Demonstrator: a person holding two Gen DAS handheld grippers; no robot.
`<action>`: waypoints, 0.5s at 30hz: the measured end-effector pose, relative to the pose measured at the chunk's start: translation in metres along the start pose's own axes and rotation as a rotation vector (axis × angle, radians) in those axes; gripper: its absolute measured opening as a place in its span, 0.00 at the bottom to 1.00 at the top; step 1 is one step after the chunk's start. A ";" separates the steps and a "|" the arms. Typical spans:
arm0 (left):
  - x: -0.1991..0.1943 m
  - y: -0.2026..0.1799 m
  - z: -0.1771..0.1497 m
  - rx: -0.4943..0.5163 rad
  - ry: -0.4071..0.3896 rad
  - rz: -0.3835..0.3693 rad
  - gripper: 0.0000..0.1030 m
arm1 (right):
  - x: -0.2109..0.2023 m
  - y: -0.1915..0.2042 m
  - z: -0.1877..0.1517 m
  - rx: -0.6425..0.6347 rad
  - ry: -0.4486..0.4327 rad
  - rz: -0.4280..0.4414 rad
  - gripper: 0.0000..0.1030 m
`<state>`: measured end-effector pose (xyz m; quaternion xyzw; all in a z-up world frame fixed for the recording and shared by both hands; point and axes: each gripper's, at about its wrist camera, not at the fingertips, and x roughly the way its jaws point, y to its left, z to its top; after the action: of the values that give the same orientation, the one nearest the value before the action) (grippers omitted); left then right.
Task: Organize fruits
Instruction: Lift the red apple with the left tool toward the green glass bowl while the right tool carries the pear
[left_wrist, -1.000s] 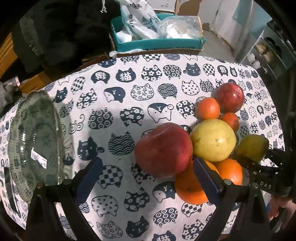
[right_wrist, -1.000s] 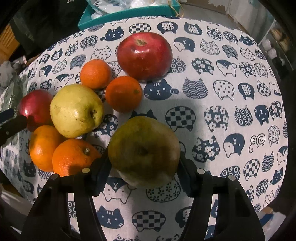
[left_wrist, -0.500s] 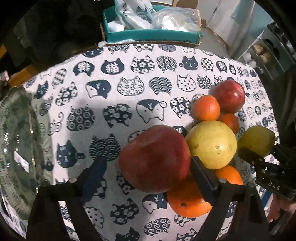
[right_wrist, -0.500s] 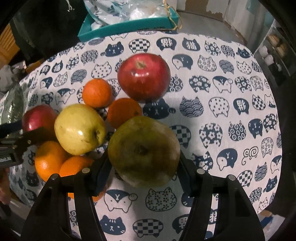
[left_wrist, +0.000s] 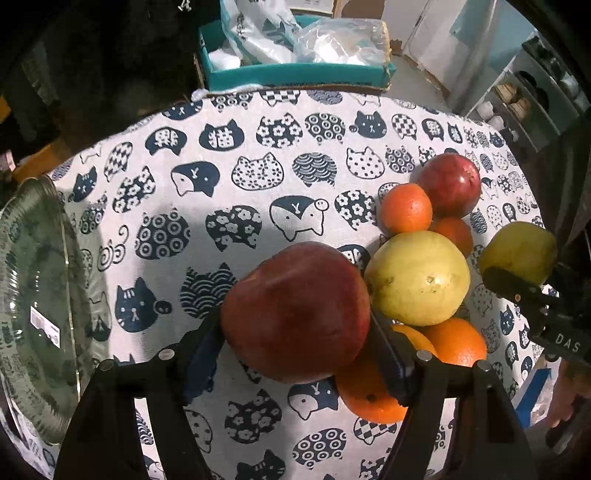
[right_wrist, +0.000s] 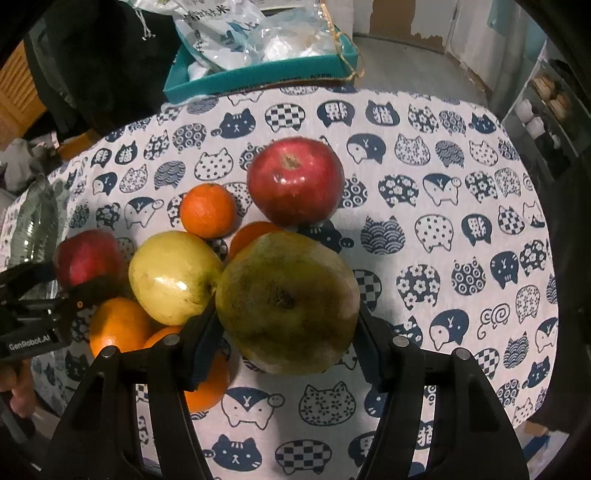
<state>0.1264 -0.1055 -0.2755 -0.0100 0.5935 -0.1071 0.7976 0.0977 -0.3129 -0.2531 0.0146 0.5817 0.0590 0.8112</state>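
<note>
Table covered by a cat-print cloth (left_wrist: 258, 177), filling both wrist views, with all fruit grouped toward 3 o'clock in the left wrist view and 9 o'clock in the right. Glass plate (left_wrist: 33, 295) at 9 o'clock in the left wrist view, lying on the cloth, well apart from the fruit. Teal box (left_wrist: 295, 74) holding plastic bags at 12 o'clock, beyond the far table edge. Left gripper (left_wrist: 295, 343) at 6 o'clock, its two fingers clenched on the sides of a dark red apple (left_wrist: 295, 310), which hides part of an orange (left_wrist: 369, 391) below it; whether the apple is clear of the cloth cannot be told. Right gripper (right_wrist: 288, 332) at 6 o'clock in its own view, grasping a green-brown pear (right_wrist: 288, 302) between both fingers, stem end toward the camera; the same pear appears at 3 o'clock in the left wrist view. Yellow-green apple (left_wrist: 417, 277) just beside the dark red apple, toward 3 o'clock. Second red apple (right_wrist: 295, 181) at 12 o'clock of the held pear, resting on the cloth. Small mandarin (right_wrist: 208, 210) just beside that red apple, toward 9 o'clock; another mandarin (right_wrist: 255, 236) partly hidden behind the pear
</note>
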 end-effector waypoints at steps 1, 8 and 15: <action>-0.003 0.000 0.000 0.003 -0.009 0.004 0.75 | -0.004 0.002 0.001 -0.003 -0.010 -0.003 0.62; -0.032 0.003 -0.001 0.012 -0.081 0.042 0.75 | -0.026 0.008 0.007 -0.035 -0.083 -0.024 0.62; -0.068 0.006 0.000 0.020 -0.172 0.068 0.75 | -0.051 0.027 0.013 -0.077 -0.158 -0.032 0.62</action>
<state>0.1092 -0.0875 -0.2123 0.0089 0.5219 -0.0845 0.8488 0.0921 -0.2917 -0.1982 -0.0212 0.5131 0.0673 0.8554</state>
